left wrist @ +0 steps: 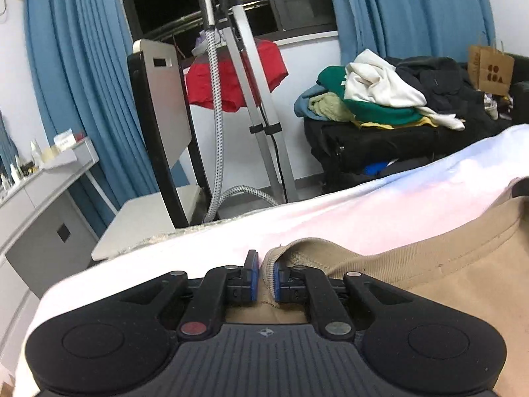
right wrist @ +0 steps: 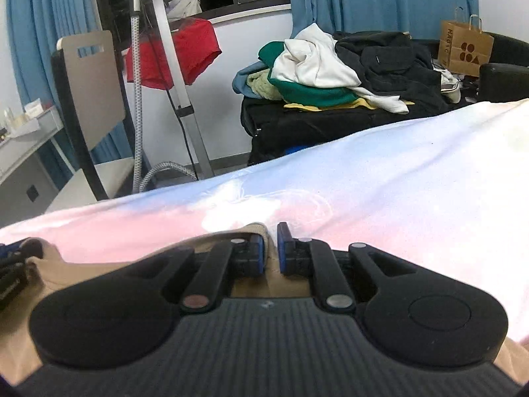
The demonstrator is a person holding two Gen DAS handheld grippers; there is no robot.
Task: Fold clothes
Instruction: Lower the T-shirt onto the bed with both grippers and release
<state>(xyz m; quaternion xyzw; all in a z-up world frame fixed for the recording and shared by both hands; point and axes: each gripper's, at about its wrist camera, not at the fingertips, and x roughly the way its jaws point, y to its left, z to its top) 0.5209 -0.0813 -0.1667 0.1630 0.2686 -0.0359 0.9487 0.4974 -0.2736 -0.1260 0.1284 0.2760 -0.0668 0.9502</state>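
A tan garment (left wrist: 446,264) lies on a bed covered by a pink, white and pale blue sheet (left wrist: 380,205). My left gripper (left wrist: 265,266) is shut on the garment's ribbed hem edge, which stands up between the blue pads. In the right wrist view the same tan garment (right wrist: 49,264) spreads to the left and under the tool. My right gripper (right wrist: 270,243) is shut on another edge of it, low over the sheet (right wrist: 396,182). The left gripper's tool shows at that view's far left edge (right wrist: 13,271).
Beyond the bed stand a garment steamer with hose (left wrist: 215,115), a red garment (left wrist: 231,76) hanging, a chair (left wrist: 158,125), a grey desk (left wrist: 39,198), a pile of clothes on a black sofa (left wrist: 380,92) and a paper bag (left wrist: 492,69). Blue curtains line the wall.
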